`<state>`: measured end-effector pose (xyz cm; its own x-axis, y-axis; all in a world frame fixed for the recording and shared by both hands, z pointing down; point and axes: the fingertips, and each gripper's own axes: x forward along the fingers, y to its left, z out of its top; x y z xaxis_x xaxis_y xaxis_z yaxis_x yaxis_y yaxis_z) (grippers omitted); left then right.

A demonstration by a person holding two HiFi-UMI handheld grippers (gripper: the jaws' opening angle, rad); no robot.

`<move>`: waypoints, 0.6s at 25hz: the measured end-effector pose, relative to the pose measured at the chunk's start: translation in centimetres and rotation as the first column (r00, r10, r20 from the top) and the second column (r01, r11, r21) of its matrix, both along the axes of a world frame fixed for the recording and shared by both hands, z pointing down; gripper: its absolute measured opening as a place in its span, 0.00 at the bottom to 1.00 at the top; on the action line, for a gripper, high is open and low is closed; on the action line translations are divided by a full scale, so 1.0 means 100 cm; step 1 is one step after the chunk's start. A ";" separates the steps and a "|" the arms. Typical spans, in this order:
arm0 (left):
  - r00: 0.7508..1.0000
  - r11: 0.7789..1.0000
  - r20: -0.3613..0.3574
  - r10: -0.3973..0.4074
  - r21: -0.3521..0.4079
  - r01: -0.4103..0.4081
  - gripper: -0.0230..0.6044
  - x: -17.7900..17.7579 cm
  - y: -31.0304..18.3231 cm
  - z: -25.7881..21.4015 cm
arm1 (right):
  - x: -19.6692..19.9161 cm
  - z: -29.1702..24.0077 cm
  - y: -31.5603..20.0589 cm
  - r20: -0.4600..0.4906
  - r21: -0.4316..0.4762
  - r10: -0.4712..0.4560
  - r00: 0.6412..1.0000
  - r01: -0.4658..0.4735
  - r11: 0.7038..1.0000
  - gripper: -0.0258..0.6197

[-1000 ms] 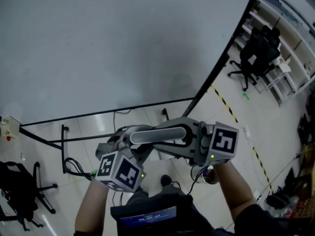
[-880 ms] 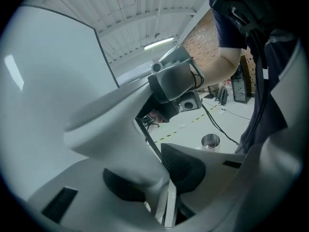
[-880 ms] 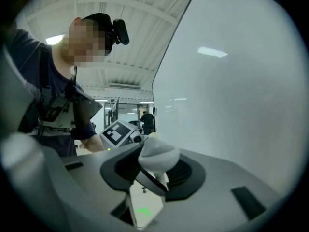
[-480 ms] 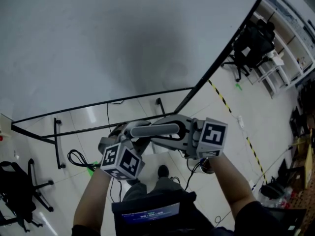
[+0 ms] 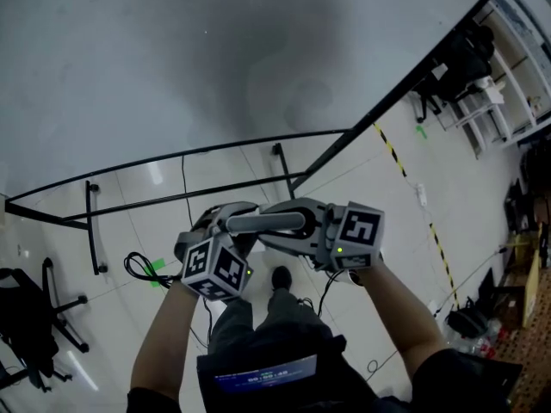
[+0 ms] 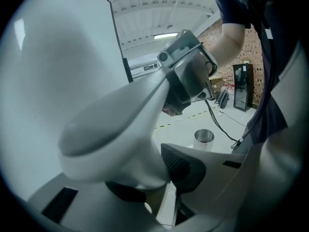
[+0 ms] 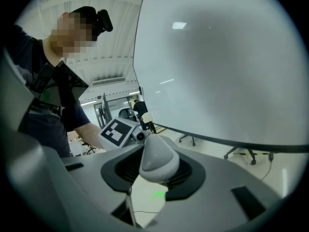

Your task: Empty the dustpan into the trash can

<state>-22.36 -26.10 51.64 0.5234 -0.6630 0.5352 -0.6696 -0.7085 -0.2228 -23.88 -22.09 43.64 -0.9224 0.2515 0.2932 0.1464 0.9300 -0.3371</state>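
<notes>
I see only the pale grey handle [image 5: 265, 223] of the dustpan, held level in front of the person between both grippers, which face each other. My left gripper [image 5: 225, 229] is shut on the handle's broad end [image 6: 111, 129]. From the other side, my right gripper [image 5: 308, 225] is shut on the narrow rounded tip [image 7: 158, 159]. In the left gripper view the right gripper [image 6: 186, 76] shows at the far end of the handle, and a shiny steel trash can [image 6: 203, 138] stands on the floor beyond. The pan's scoop is hidden.
A large white table [image 5: 215, 58] on a black frame [image 5: 181, 155] fills the top of the head view. Below it lie cables [image 5: 142, 269] and a yellow-black tape line [image 5: 405, 175]. Office chairs stand at the left [image 5: 34, 317] and the far right [image 5: 456, 58].
Both grippers have sunk together with the handle still between them. The table edge now sits higher in the head view and more floor shows.
</notes>
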 end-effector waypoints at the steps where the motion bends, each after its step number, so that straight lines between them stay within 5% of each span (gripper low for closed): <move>1: 1.000 1.000 0.003 0.001 -0.007 -0.001 0.20 0.000 -0.001 0.008 | 0.000 0.009 -0.001 -0.014 0.000 -0.002 1.000 0.002 1.000 0.25; 15: 0.998 0.997 0.010 -0.067 -0.044 0.067 0.20 -0.024 0.001 0.089 | -0.019 0.091 0.004 -0.144 -0.070 -0.035 0.989 0.025 0.997 0.25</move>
<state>-24.81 -26.03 60.56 0.4739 -0.6718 0.5693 -0.7140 -0.6716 -0.1982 -25.77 -21.68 52.77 -0.8628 0.3027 0.4049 0.1190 0.9001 -0.4191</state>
